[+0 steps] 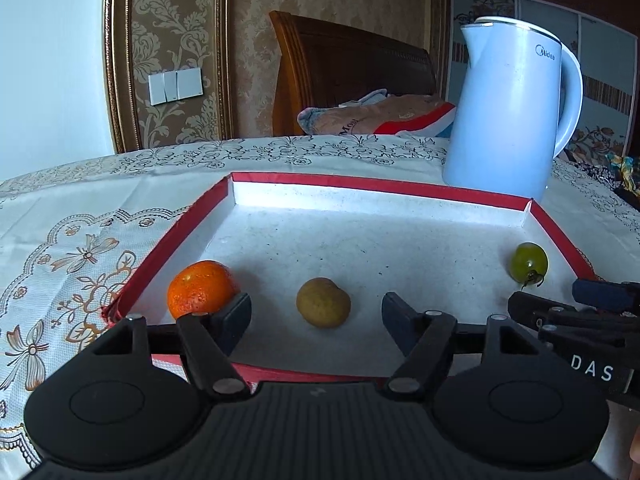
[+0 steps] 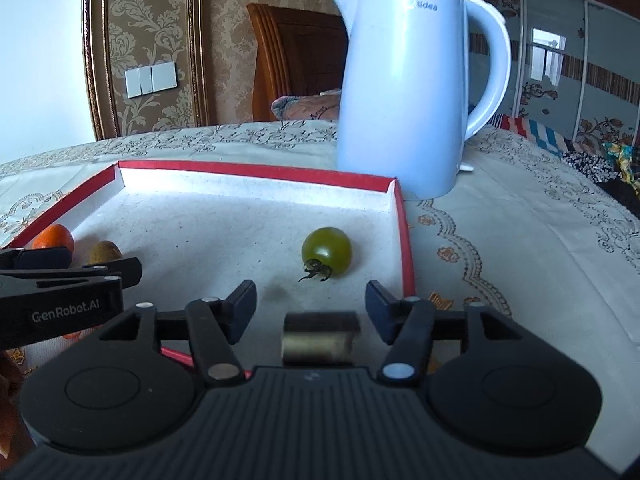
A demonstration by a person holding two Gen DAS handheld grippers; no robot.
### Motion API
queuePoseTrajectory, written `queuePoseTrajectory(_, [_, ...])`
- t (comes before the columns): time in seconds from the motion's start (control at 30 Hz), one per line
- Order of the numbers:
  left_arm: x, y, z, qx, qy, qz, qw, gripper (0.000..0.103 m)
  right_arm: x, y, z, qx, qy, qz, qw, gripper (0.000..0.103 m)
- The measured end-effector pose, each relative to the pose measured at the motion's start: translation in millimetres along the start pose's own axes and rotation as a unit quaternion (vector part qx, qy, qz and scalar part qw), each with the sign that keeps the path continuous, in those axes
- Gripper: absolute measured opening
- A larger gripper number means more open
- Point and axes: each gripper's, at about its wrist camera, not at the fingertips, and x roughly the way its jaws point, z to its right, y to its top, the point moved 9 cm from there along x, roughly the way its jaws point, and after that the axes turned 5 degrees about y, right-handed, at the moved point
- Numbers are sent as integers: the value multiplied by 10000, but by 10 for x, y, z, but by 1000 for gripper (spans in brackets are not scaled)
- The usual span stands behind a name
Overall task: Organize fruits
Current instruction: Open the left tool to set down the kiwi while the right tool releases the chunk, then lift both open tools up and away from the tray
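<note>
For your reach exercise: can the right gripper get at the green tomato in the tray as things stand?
Probably yes: the right gripper stands open, the green tomato lies just ahead in the tray, nothing between.

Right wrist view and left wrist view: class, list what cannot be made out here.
- Blurred cylinder, right wrist view: motion blur hides what it is.
- Orange, right wrist view: partly behind the left hand-held gripper.
- Kettle logo, right wrist view: glare hides its first letter.

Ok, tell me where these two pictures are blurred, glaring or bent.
Left wrist view: sharp throughout; glare whitens the tray's far inner wall; fisheye bows the table edge. Right wrist view: a small cylinder between the open jaws is motion-blurred; the green tomato stays sharp; the kettle leans from distortion.
</note>
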Motion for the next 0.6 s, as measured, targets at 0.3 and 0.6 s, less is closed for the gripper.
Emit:
queuePoseTrajectory(0.3, [-90,2,-67,-155,-44,53,9999,72,-46,-4,23,-11,-24,64,10000,70])
queuePoseTrajectory(0.6, [-109,-17,-56,-107,-31,82,9999,72,-63,-29,-8,-73,29,75,9999,74])
